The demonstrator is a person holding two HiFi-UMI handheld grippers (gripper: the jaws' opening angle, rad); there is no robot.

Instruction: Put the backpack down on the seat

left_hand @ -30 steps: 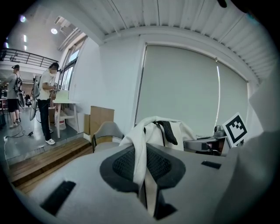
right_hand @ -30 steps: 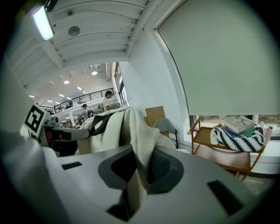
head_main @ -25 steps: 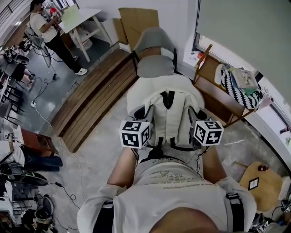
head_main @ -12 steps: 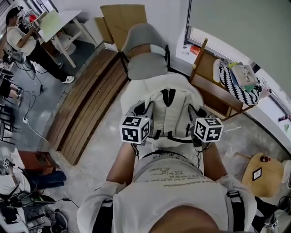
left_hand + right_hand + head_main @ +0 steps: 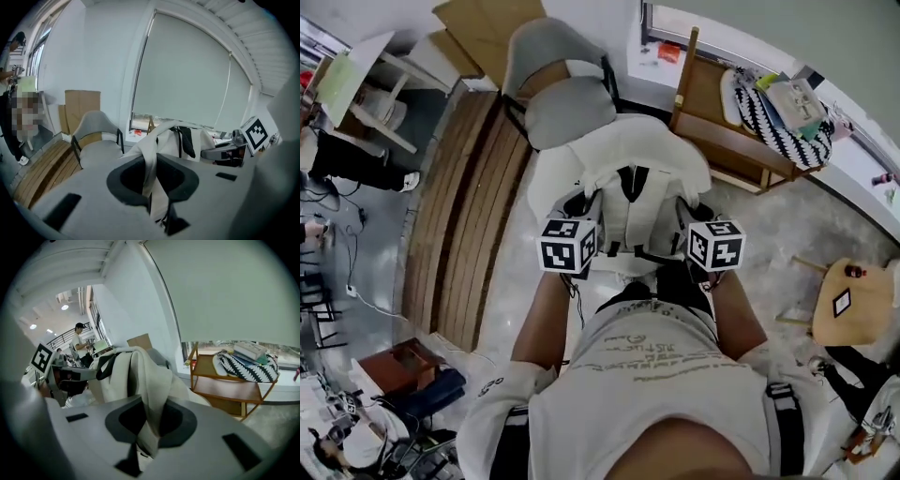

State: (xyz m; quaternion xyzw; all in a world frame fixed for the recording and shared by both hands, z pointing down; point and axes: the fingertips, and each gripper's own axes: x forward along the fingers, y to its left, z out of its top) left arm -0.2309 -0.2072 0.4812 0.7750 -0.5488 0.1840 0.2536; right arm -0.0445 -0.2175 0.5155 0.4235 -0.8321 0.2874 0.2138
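Note:
A white backpack [image 5: 623, 178] with black straps hangs between both grippers, in front of the person's body. My left gripper [image 5: 584, 214] is shut on its left shoulder strap [image 5: 151, 180]. My right gripper [image 5: 691, 214] is shut on the right shoulder strap [image 5: 151, 425]. The grey chair [image 5: 565, 105] with its padded seat stands just beyond the backpack, and the bag's far edge overlaps the seat's front edge in the head view. In the left gripper view the chair [image 5: 95, 149] lies to the left of the bag [image 5: 180, 140].
A wooden shelf unit [image 5: 727, 141] carrying a black-and-white striped bag [image 5: 769, 117] stands at the right by the window. A slatted wooden platform [image 5: 459, 216] runs along the left. There is a round wooden stool [image 5: 848, 305] at the far right, and cardboard sheets [image 5: 483, 28] lean behind the chair.
The head view has swung, so the chair and shelf have shifted left and up in the picture. Both grippers keep hold of the straps, with the backpack still just short of the chair.

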